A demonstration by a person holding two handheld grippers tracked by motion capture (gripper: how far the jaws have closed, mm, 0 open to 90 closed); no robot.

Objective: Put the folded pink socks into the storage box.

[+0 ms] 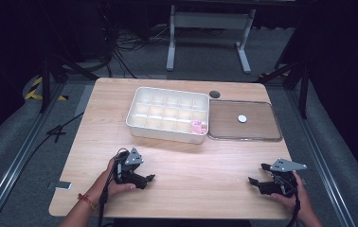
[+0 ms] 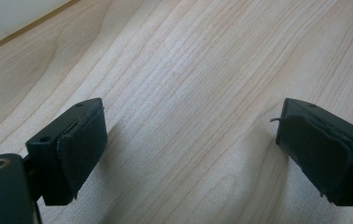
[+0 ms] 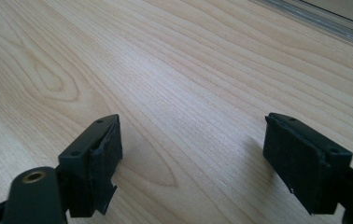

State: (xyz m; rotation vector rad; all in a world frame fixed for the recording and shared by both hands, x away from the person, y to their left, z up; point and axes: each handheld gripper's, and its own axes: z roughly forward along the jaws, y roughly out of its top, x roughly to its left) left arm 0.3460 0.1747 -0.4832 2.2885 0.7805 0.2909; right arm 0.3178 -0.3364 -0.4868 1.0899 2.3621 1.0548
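Note:
A white compartment box [image 1: 167, 113] stands at the middle back of the wooden table [image 1: 186, 165], with a pink item [image 1: 197, 126] in its front right compartment. To its right lies a clear flat tray [image 1: 244, 120] holding a small white disc [image 1: 242, 118]. My left gripper [image 1: 149, 179] rests near the front left, held by a hand, jaws wide apart with bare wood between them [image 2: 191, 135]. My right gripper [image 1: 257, 174] rests near the front right, also open over bare wood [image 3: 191, 140].
A round dark hole [image 1: 214, 94] sits in the table behind the tray. The white box's wall [image 2: 6, 18] shows at the top left of the left gripper view, and the tray's edge [image 3: 324, 21] at the top right of the right gripper view.

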